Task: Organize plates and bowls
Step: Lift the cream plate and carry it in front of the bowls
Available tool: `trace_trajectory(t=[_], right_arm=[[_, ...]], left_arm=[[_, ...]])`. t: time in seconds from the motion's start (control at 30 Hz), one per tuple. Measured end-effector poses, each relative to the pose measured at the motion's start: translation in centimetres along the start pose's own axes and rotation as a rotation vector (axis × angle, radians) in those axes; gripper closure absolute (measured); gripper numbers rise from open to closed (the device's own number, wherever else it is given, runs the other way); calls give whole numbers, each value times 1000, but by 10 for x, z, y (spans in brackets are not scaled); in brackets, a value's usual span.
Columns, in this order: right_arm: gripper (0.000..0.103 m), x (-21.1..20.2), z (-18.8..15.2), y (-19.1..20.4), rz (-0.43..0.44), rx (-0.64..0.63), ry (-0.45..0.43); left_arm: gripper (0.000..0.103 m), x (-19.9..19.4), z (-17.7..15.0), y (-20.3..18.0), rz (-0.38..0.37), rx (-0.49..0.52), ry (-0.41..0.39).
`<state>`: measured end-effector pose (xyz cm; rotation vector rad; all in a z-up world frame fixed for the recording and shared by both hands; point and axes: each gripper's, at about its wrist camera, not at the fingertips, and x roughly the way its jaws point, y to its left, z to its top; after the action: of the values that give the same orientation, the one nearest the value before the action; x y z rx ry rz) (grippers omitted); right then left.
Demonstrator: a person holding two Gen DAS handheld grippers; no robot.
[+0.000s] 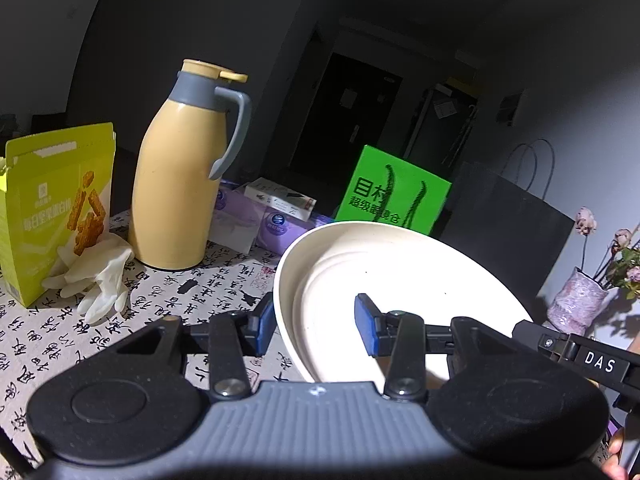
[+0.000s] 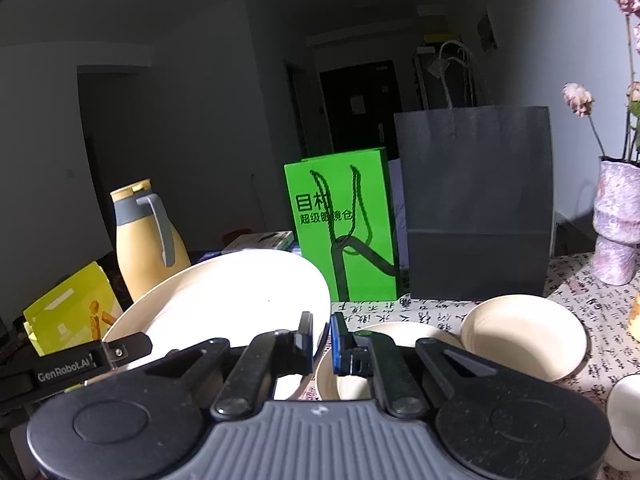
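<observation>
A large cream plate (image 1: 400,272) hangs tilted above the table, held between both grippers. My left gripper (image 1: 314,326) straddles its left rim, one blue pad outside the rim and the other on the inner face. My right gripper (image 2: 322,340) is shut on the opposite rim of the same plate (image 2: 224,296), its pads nearly together. A cream bowl (image 2: 524,340) sits on the cloth to the right. Another cream dish (image 2: 400,332) lies just under the right gripper, partly hidden by it. The edge of a white cup (image 2: 628,420) shows at the far right.
On the calligraphy tablecloth (image 1: 180,280) stand a yellow jug (image 1: 180,184), a yellow snack box (image 1: 56,208), a white glove (image 1: 100,280) and purple tissue packs (image 1: 272,224). Behind are a green bag (image 2: 344,232), a black paper bag (image 2: 476,200) and a flower vase (image 2: 616,220).
</observation>
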<state>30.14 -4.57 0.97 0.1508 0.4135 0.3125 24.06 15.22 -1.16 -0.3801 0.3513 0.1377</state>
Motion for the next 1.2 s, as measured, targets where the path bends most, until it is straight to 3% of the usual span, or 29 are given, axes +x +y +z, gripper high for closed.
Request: trace_trajectory(t=[0.67,1.2], right_arm=[[95,-106,-13,-44,-23,5,-129],[95,-183,-50,-104,-47,66,-185]], left_arm=[[61,-74,-31,-66,-64,69,-40],[61,-118,-83,-121,-128,148,-29]])
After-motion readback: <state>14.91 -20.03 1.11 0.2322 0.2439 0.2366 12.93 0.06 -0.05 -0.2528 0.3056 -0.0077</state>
